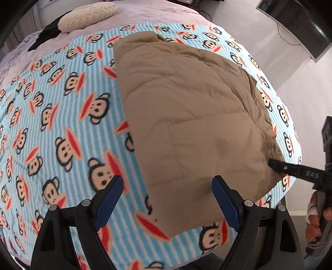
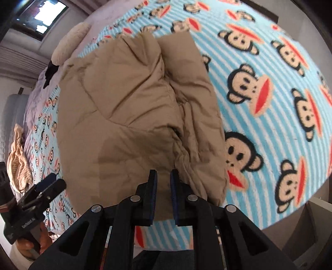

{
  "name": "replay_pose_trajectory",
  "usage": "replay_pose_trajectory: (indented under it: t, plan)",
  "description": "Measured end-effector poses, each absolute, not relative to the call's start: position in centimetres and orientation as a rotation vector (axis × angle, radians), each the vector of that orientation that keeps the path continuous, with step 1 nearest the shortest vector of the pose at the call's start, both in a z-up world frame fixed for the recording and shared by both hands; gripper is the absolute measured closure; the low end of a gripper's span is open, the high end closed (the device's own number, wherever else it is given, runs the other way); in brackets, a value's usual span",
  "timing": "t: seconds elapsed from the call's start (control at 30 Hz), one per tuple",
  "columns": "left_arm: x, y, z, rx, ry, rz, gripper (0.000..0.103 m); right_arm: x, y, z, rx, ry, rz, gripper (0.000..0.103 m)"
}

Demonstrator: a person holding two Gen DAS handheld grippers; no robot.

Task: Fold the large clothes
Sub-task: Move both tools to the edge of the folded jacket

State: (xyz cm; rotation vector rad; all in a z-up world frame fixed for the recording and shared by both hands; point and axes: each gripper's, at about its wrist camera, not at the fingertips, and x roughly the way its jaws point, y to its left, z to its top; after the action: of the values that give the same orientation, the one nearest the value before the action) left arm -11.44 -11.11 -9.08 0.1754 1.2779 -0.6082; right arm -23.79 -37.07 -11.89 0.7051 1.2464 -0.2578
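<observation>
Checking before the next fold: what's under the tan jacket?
The tan jacket lies on the monkey-print blanket, which shows all around it. Whatever sits directly beneath its padded bulk is covered and cannot be seen.

Home bedroom: blanket-covered bed (image 1: 62, 103), pillow (image 1: 87, 14).

Tan jacket (image 1: 186, 116) — matt quilted cloth; monkey-print blanket (image 1: 62, 116) — fuzzy fleece.

A bed (image 1: 41, 124) fills the room, spread with a blue-and-white striped monkey-print blanket (image 2: 269, 116) over a lilac sheet (image 1: 145, 16). Near the bed's far end lie a cream pillow (image 1: 87, 15) and a black cloth (image 1: 46, 34). Beyond the bed stand pale walls (image 1: 238, 29), with a dark screen (image 1: 296, 22) hanging there.
</observation>
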Motion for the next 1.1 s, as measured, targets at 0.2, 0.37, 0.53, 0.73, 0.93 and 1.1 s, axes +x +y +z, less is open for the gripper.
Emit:
replay_pose_trajectory:
  t: [0.2,0.37,0.53,0.73,0.93,1.1]
  plan:
    - [-12.4,-8.9,-7.8,0.158,1.255,-0.587,0.015,-25.6,-35.3,-8.4,0.710,1.151,-0.270,0.088]
    - [-12.8,-7.2,-6.9,0.164,1.247,-0.564,0.015,-26.0,-32.8,-6.9,0.716,1.132,-0.241,0.088]
    - [-12.2,-6.5,-6.9,0.164,1.260,-0.523,0.015,-24.1,-31.2,-6.5,0.684,1.158,-0.216,0.088]
    - [-10.4,-7.5,-7.3,0.137,1.289,-0.472,0.015,-22.0,-32.9,-6.7,0.676,1.197,-0.217,0.088]
    - [-8.5,-9.0,-6.8,0.124,1.307,-0.415,0.015,-19.4,-36.2,-6.7,0.663,1.231,-0.195,0.088]
    - [-7.5,-10.0,-6.9,0.119,1.304,-0.375,0.015,-17.2,-38.1,-7.0,0.647,1.253,-0.161,0.073]
